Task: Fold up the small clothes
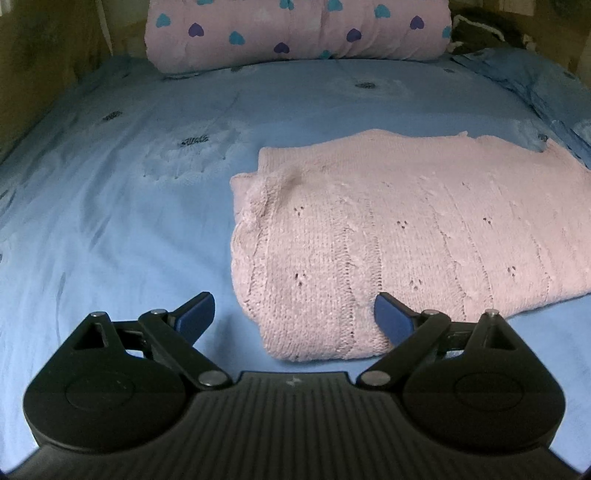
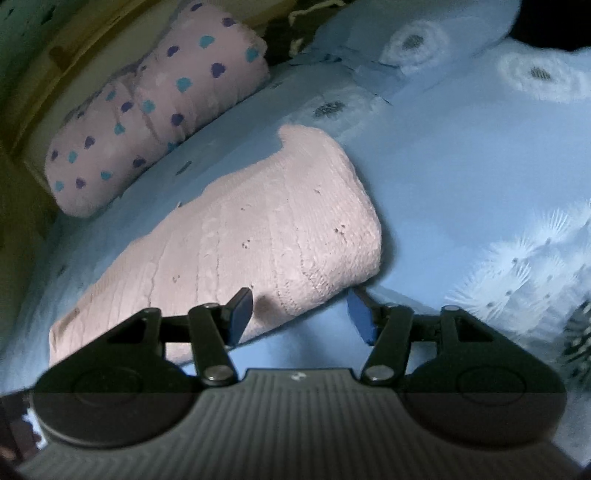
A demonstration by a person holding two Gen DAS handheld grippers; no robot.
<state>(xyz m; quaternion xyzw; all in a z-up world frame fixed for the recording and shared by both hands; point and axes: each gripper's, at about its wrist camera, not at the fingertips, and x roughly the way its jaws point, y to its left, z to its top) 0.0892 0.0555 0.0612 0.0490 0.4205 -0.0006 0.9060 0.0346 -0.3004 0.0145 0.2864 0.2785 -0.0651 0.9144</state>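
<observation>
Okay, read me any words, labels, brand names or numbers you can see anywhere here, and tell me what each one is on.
No readable text in either view.
Left gripper: a small pale mark on the ribbed body, too small to read.
Right gripper: the same small pale mark, also unreadable.
Pink knitted garment: no label or tag showing.
Rolled pink blanket: printed hearts only.
Blue bedsheet: flower pattern only.

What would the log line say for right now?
sweater: folded on bed sheet | left gripper: open, at corner | right gripper: open, at edge
</observation>
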